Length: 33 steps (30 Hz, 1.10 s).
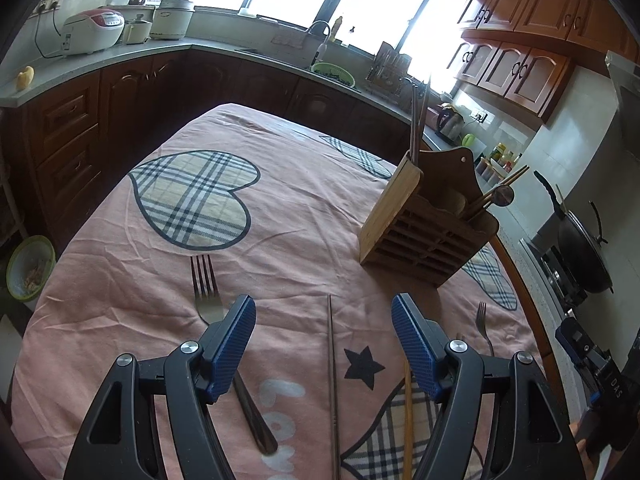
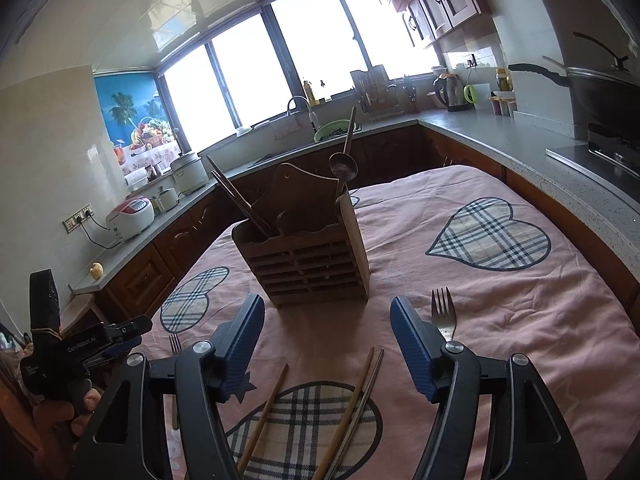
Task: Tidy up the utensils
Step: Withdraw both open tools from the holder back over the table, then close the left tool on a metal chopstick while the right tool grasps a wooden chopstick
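Left gripper [image 1: 324, 344]: jaws wide apart, holding nothing, hovering low over the pink cloth; its blue pads [image 1: 236, 344] frame a thin metal chopstick.
Right gripper [image 2: 328, 344]: jaws also spread wide and empty, pointed at the wooden holder.
Metal chopstick [image 1: 333, 392]: lies straight on the cloth between the left jaws, running away from the camera.
Wooden chopstick [image 1: 408, 420]: just beside the metal one, partly hidden by the left gripper's right finger.
Large fork [image 1: 208, 292]: flat on the cloth, tines pointing away, handle passing under the left gripper's left finger.
Small fork [image 1: 483, 322]: lies beyond the left gripper's right finger, near the cloth's edge.
Chopstick pair [image 2: 360, 408]: seen from the right wrist, lying side by side between the right jaws on a plaid heart.
Single chopstick [image 2: 266, 412]: to the left of that pair, apart from it.
Fork by right finger [image 2: 442, 312]: tines up-frame, handle hidden behind the right gripper's right finger.
Cloth [image 1: 304, 216]: pink, with plaid hearts and a black star, covering the counter.
Utensil holder [image 2: 304, 256]: slatted wooden box standing upright on the cloth, beyond both grippers; it holds dark chopsticks [image 2: 236, 196] on one side and a metal spoon [image 2: 343, 166] on the other.
Rice cooker [image 1: 94, 30]: white and red, on the far kitchen worktop.
Wok [image 1: 580, 240]: black, on the stove at the right.
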### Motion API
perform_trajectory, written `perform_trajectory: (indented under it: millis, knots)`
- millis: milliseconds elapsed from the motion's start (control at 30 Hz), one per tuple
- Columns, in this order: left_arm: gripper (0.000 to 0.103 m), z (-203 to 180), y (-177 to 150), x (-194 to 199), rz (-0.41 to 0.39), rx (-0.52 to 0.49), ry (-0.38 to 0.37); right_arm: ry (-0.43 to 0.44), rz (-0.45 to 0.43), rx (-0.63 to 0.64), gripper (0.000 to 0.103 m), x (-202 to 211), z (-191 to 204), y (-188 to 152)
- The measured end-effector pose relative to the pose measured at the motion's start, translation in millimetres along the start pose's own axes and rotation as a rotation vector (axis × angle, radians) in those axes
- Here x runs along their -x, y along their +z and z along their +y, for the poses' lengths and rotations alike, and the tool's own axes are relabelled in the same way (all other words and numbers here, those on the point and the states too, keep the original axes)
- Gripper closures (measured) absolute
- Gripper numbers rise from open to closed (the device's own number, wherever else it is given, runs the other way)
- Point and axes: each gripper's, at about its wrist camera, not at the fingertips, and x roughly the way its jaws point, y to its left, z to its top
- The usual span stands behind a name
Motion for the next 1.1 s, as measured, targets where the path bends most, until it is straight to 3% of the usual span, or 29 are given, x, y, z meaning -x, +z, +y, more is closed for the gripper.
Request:
perform_trajectory:
  millis: [467, 900, 1033, 1100]
  knots:
    - [0.033, -2.1, -23.2, 9.9, 0.036, -0.022, 0.020, -0.022, 0.032, -0.010, 0.036, 16.3, -7.5, -32.2]
    - [0.033, -10.9, -27.8, -4.1, 0.082, -0.063, 0.051, -0.021, 0.093, -0.030, 0.035, -0.1, -12.7, -45.7]
    - [0.033, -12.7, -28.3, -11.4, 0.092, -0.076, 0.063, -0.022, 0.106, -0.042, 0.008, -7.1, -14.7, -50.4]
    - [0.033, -13.6, -28.4, -14.6, 0.094, -0.083, 0.069, -0.032, 0.106, -0.035, 0.008, -9.3, -14.6, -51.6]
